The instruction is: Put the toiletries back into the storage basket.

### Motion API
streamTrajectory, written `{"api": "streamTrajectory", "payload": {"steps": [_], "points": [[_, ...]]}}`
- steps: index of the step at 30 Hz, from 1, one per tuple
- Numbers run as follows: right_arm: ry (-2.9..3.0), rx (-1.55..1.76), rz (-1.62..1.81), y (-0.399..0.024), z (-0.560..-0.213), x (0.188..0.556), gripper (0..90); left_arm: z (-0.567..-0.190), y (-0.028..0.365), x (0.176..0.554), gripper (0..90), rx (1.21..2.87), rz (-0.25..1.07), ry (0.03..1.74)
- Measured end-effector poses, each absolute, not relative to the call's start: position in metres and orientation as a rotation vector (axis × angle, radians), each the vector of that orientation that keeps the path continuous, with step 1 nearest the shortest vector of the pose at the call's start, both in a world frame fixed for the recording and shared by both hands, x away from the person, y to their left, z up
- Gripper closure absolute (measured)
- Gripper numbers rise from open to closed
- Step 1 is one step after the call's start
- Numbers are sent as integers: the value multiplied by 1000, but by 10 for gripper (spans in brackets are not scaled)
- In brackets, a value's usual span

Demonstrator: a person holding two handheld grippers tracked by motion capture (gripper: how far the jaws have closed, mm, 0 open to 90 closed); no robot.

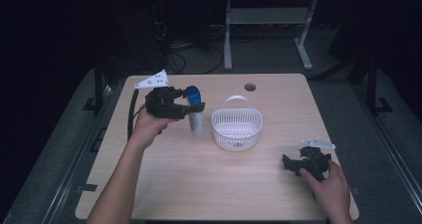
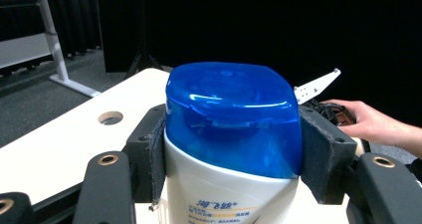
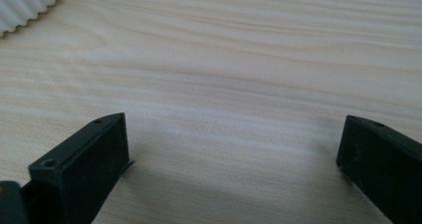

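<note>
The blue-capped shampoo bottle, clamped at its cap between the left gripper pads just left of the white basket, should stay upright while carried over the basket rim; the right gripper rests wide open, empty.

White shampoo bottle with translucent blue flip cap, upright, cap shut, left of the white basket.

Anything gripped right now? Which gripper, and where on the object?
The left gripper holds the shampoo bottle upright, pads clamped on opposite sides of its blue cap. The right gripper is open, with only bare table between its jaws.
</note>
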State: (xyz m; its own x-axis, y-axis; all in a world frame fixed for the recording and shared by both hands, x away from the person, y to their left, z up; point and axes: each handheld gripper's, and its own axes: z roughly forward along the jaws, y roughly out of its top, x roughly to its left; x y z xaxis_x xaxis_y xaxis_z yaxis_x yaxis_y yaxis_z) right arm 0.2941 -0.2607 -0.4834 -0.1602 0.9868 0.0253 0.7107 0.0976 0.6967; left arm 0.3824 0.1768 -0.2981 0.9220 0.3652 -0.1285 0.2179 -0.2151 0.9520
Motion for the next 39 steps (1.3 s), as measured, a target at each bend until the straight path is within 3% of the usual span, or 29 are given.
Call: {"api": "streamTrajectory", "payload": {"steps": [20, 39], "points": [[1929, 1657, 806, -261, -483, 294, 0, -276, 154, 394, 375, 1789, 158, 394], [1928, 1657, 807, -261, -483, 294, 0, -283, 130, 405, 376, 1765, 142, 383]]}}
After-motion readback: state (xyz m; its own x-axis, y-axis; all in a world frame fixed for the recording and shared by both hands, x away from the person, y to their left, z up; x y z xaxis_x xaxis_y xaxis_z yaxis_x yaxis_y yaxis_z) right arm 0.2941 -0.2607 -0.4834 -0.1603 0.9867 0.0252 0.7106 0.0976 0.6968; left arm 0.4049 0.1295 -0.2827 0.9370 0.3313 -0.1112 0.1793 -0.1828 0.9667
